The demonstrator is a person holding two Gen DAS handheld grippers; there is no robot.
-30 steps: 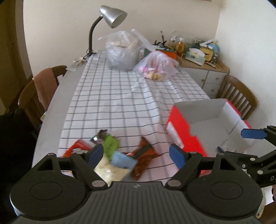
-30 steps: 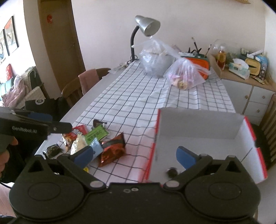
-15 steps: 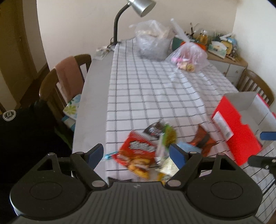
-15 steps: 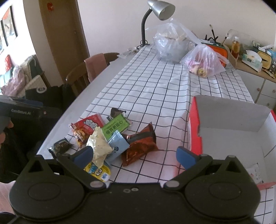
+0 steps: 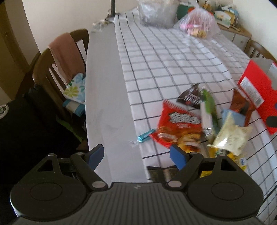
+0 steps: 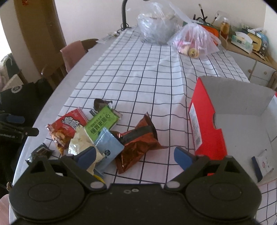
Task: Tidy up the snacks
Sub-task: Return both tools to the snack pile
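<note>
Both tools have dropped toward the snack pile [image 6: 97,136], the left tool [image 5: 136,155] open and empty, the right tool [image 6: 136,155] narrowing slightly over the brown packet [image 6: 138,143], nothing gripped, so picking is about to begin.

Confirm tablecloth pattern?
The tablecloth is white with a black grid of squares; clearest in the right wrist view.

Motion blur is smearing the snacks [image 5: 199,121]; the frame edge is cutting off the lamp [image 6: 125,15] and box [image 5: 256,93].
</note>
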